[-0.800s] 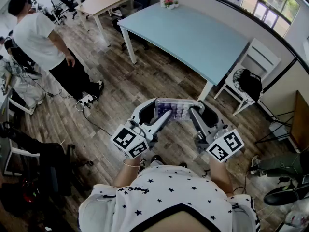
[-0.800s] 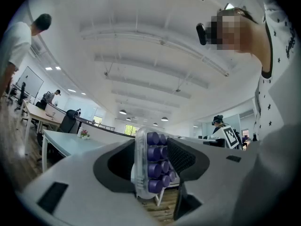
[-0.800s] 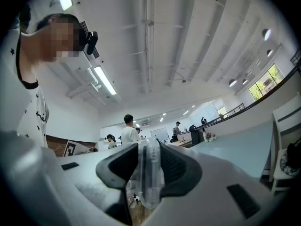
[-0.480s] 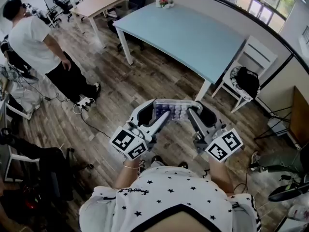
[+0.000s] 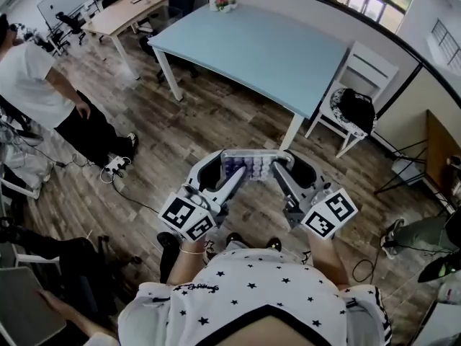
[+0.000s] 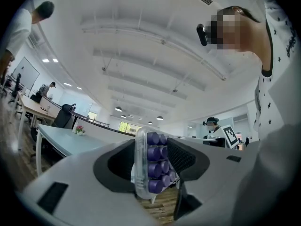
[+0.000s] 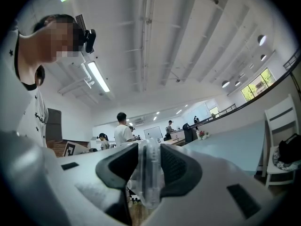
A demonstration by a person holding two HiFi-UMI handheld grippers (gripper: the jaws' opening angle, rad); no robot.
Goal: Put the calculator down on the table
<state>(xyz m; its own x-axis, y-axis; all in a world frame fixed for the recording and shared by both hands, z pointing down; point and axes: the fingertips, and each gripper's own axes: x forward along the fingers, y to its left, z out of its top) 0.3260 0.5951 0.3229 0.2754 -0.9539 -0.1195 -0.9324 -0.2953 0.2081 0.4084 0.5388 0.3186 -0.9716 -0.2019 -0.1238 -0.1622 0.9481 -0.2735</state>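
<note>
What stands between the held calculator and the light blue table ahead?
Nothing visible: only wooden floor separates the calculator from the table; a white chair stands beside its right end, off that path.

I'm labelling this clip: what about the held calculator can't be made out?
- Key print and display of the calculator: too small in the head view, edge-on in the left gripper view and the right gripper view.
- Its two ends: covered by the left claw and right claw.

Clear, purple-keyed calculator [image 5: 251,166] aloft, short of the blue table [image 5: 252,49]
</note>
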